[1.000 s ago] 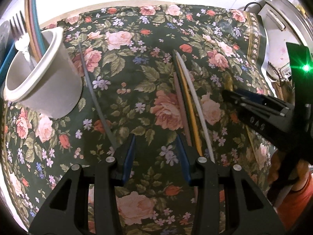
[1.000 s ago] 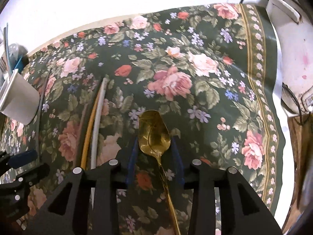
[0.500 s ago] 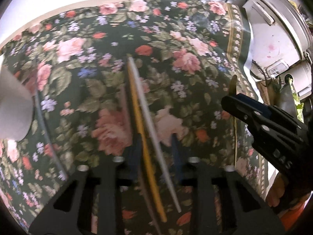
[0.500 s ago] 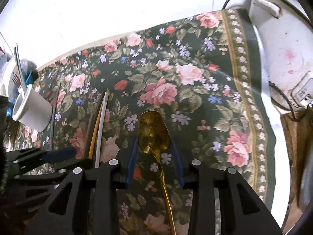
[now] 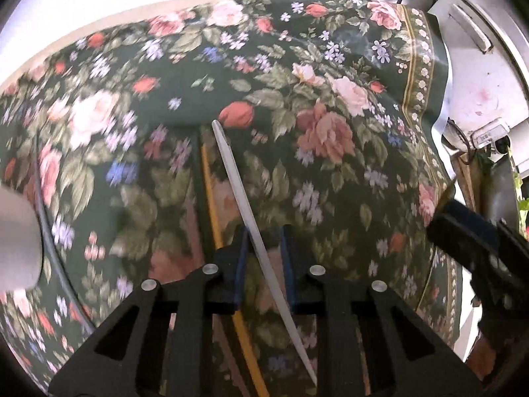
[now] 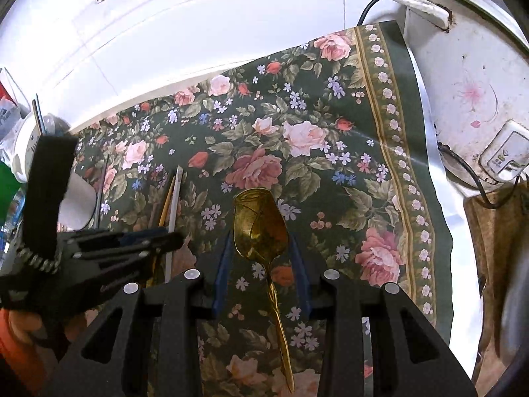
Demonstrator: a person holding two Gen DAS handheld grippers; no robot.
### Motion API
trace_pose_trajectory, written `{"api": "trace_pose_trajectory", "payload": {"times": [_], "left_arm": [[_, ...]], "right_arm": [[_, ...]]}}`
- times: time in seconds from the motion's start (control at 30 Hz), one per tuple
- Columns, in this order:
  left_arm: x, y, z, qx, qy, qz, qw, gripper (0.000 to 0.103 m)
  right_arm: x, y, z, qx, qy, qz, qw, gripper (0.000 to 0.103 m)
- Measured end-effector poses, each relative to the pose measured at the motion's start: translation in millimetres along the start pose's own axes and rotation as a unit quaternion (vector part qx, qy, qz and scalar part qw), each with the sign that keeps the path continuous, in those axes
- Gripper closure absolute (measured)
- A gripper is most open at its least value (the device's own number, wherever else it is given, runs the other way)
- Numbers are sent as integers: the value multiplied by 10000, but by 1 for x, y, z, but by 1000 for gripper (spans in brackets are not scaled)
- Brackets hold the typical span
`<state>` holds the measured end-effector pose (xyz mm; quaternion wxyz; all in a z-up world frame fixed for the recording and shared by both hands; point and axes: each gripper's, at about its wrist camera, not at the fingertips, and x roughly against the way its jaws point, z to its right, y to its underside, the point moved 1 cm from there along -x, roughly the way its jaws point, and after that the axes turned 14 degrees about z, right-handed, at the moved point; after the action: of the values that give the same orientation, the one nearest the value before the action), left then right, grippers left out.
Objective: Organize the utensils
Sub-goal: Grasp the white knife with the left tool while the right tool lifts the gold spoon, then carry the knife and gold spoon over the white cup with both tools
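In the left wrist view, the left gripper [image 5: 263, 243] has just been closing and is now narrow around a white stick [image 5: 231, 172], though I cannot tell if the pads squeeze it; a yellow stick [image 5: 211, 198] lies just beside it on the flowery cloth [image 5: 330, 99], a white cup [image 5: 16, 238] sits at the left edge, and the right gripper [image 5: 463, 228] shows at the right. In the right wrist view, the right gripper [image 6: 261, 264] is partly closed with a gold spoon [image 6: 259, 228] held between its blue pads above the cloth, a white pot [image 6: 469, 76] stands at the right, and the left gripper reaches in from the left by the sticks.
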<state>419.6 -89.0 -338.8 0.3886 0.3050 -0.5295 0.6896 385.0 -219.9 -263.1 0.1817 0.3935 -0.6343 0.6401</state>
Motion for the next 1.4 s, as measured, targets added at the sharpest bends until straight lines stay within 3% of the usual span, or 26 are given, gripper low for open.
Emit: {"api": "trace_pose_trajectory", "payload": {"times": [0.1,0.27,0.37,0.43,0.73,1.13,1.4], "left_arm": [[-7,-6,7,30,177,-60,9998,84],[-14,-9,26,-287,-1,-113,9995,84],[-18,-13,29,-216,-30,-155,9996,89],[-21,-16,29,-201,-52,-156,9997,98],[-8,-9,30,-335,52,-84,9994,99],[91,0,27,-300,307,1020,9939,99],[152,-4,22,-291,157,1959,9801,99]], "right_arm": [[1,-1,2,-23,-35,25,10000,72],[4,0,3,-48,-92,41,9999,72],[7,1,5,-82,-80,47,9999,72],[9,2,5,-93,-62,63,9999,72],[22,0,0,-107,-41,183,9998,72],[55,-4,-5,-188,99,576,9981,72],[80,-10,-17,-204,78,853,9961,72]]}}
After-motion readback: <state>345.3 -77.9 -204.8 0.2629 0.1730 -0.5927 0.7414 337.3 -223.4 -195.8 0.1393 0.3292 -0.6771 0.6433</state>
